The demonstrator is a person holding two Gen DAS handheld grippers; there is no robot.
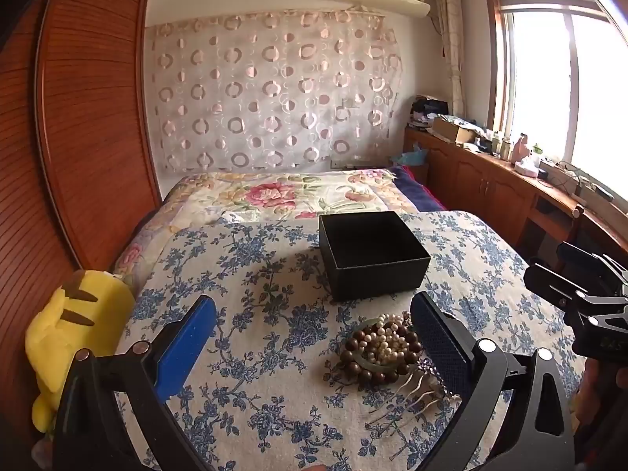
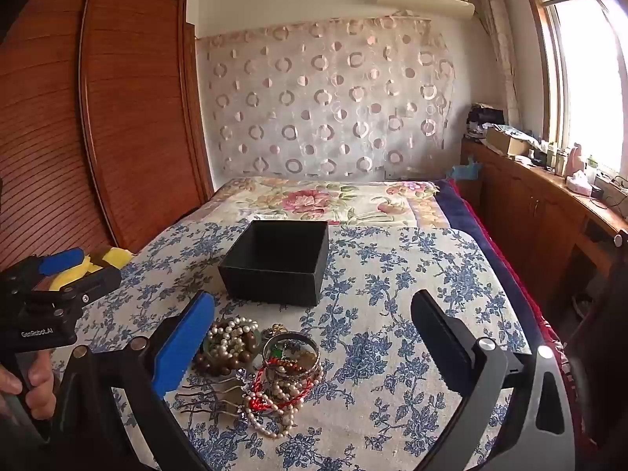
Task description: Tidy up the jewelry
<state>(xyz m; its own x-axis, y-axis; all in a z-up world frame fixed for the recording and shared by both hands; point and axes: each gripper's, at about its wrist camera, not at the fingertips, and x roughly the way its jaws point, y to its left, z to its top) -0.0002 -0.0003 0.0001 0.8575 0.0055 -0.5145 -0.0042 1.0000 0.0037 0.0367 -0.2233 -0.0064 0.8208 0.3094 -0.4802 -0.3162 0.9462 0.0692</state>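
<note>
A pile of jewelry (image 2: 259, 369) lies on the blue-flowered cloth: pearl strands, brown bead bracelets (image 1: 378, 349), metal bangles (image 2: 290, 349), a red cord and a hair comb (image 2: 212, 392). An open, empty black box (image 1: 371, 253) stands just behind the pile; it also shows in the right wrist view (image 2: 276, 261). My left gripper (image 1: 314, 337) is open above the cloth, the beads by its right finger. My right gripper (image 2: 314, 337) is open, the pile near its left finger. Neither holds anything.
A yellow plush toy (image 1: 74, 333) lies at the cloth's left edge by the wooden wardrobe (image 1: 90, 117). A flowered bedspread (image 2: 325, 200) lies behind the box. A wooden counter (image 2: 549, 204) with clutter runs along the right under the window.
</note>
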